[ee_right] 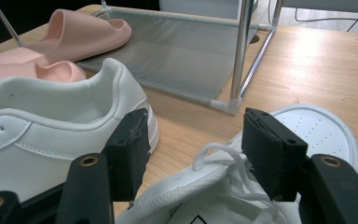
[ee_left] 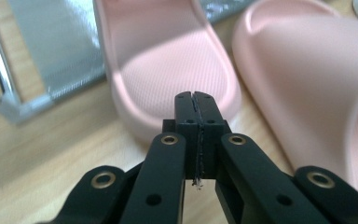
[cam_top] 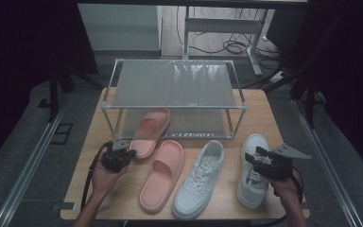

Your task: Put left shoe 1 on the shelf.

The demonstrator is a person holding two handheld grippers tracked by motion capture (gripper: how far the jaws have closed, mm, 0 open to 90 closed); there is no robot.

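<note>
The pink slide (cam_top: pixel 150 133) lay at centre left of the high view, its toe under the rack (cam_top: pixel 172 106) on the lower shelf, its heel out on the table (cam_top: pixel 264 118). The left gripper (cam_top: pixel 123 153) was seen just beside that heel, jaws pressed together on nothing. Lower down lay the second slide (cam_top: pixel 161 176), touching or nearly touching the first. At lower right, the right gripper (cam_top: pixel 251 160) was held spread over the right sneaker (cam_top: pixel 254 171), with the left sneaker (cam_top: pixel 199 179) beside it. A push from closed jaws could skew the slide against the rack's post, or knock its neighbour, it was judged.
</note>
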